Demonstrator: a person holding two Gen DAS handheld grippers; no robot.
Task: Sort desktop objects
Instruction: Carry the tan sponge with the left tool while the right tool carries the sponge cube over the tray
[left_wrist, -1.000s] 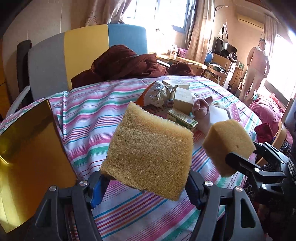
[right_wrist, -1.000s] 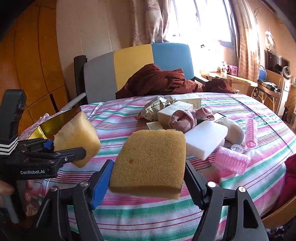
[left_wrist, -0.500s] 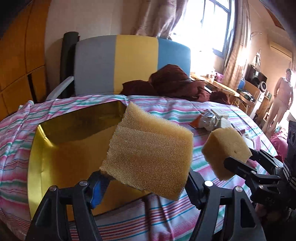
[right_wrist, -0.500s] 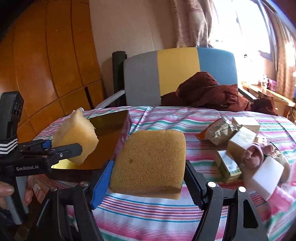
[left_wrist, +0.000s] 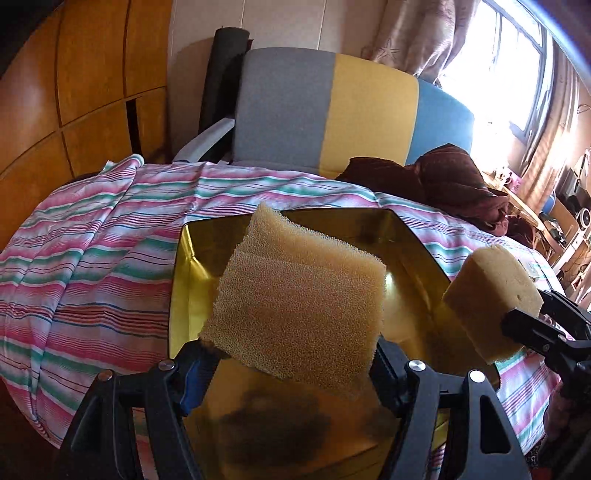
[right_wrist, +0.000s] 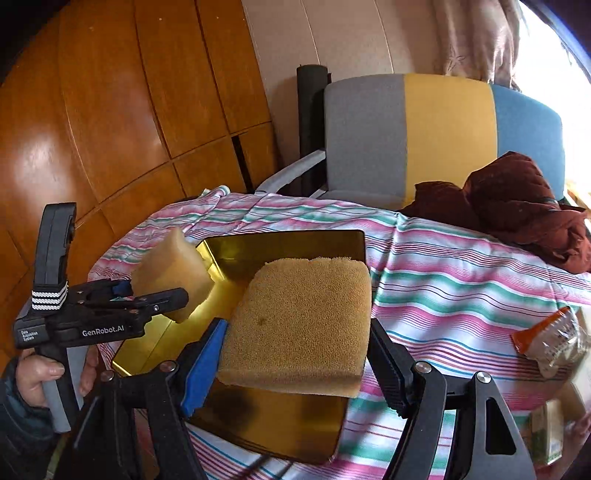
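On the striped-cloth worktop (left_wrist: 92, 280) sits a gold tray (left_wrist: 413, 236), above which each tool, left (left_wrist: 295, 365) and right (right_wrist: 295, 354), clenches a sponge: lower both level inside the rim before loosening, probably.

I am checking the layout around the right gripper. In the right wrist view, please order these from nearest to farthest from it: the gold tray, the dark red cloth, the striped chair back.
1. Gold tray: directly below and ahead of the right gripper.
2. Dark red cloth: far right, on the striped tablecloth.
3. Striped chair back: behind the table, farthest.
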